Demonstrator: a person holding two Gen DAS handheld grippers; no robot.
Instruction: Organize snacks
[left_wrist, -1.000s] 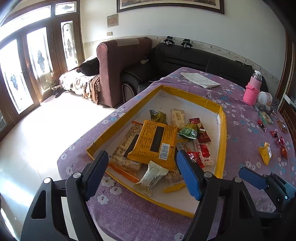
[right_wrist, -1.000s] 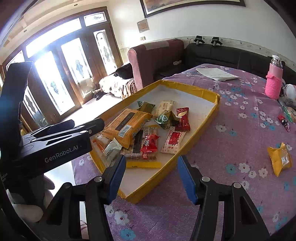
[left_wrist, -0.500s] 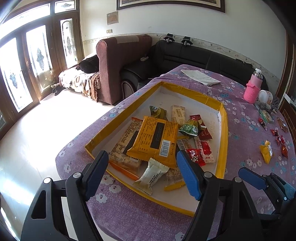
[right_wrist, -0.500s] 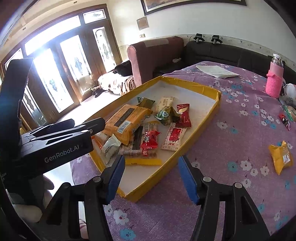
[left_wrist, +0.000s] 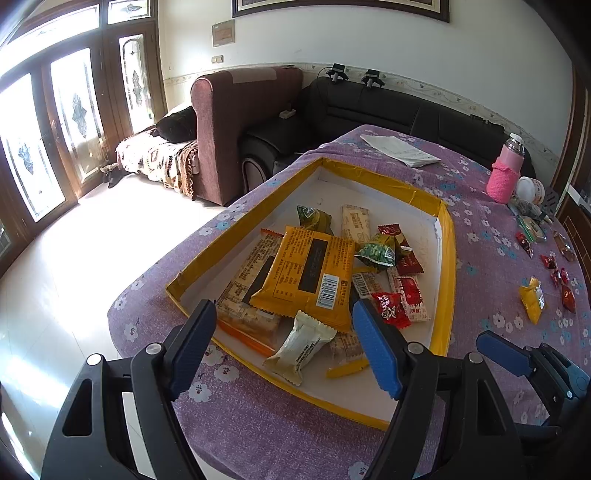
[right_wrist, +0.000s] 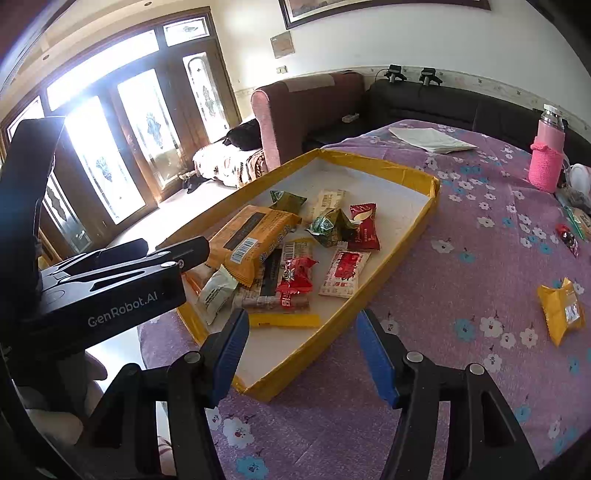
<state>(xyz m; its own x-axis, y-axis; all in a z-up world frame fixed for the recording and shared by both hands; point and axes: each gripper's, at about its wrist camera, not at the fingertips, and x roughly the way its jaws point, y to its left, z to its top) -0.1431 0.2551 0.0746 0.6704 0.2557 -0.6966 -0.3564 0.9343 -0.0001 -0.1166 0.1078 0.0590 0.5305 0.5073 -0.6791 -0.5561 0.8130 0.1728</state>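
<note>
Both grippers, left (left_wrist: 284, 347) and right (right_wrist: 303, 350), hang released; we judge the yellow snack packet (right_wrist: 561, 308), lying lengthwise toward us outside the tray (right_wrist: 399, 254), nearer our right.

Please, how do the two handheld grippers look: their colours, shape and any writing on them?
Both are black plastic frames with round silver rivets and two blue ribbed finger pads. The left gripper carries white "GenRobot.AI" lettering on its side, seen from the right wrist. The right gripper looks the same.
</note>
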